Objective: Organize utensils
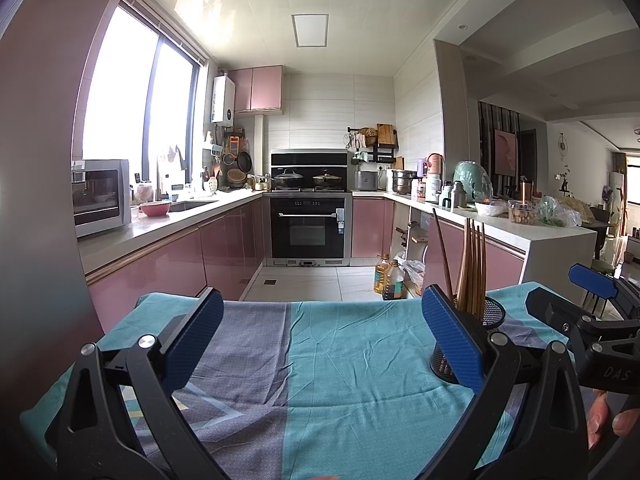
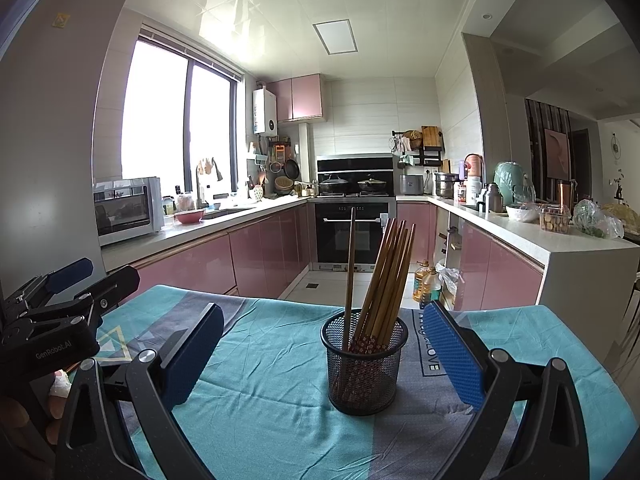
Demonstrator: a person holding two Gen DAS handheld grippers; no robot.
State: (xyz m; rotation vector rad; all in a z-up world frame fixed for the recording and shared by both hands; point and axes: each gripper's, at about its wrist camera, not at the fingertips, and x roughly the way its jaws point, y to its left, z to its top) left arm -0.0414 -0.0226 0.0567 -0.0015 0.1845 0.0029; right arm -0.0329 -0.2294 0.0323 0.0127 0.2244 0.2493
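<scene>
A black mesh holder [image 2: 364,368] stands upright on the teal and grey cloth [image 2: 260,408], with several wooden chopsticks [image 2: 386,280] leaning inside it. My right gripper [image 2: 320,356] is open just in front of the holder, nothing between its blue pads. In the left wrist view the same holder [image 1: 490,318] is partly hidden behind my left gripper's right finger, and its chopsticks [image 1: 472,264] stick up above. My left gripper [image 1: 316,340] is open over bare cloth [image 1: 340,360], to the left of the holder. The right gripper [image 1: 592,300] shows at that view's right edge.
The cloth-covered table ends at a tiled floor [image 2: 320,284] with pink kitchen cabinets [image 2: 256,256] on both sides and an oven [image 2: 352,232] at the back. Oil bottles [image 2: 426,284] stand on the floor past the table's far edge. A hand [image 1: 612,420] holds the right gripper.
</scene>
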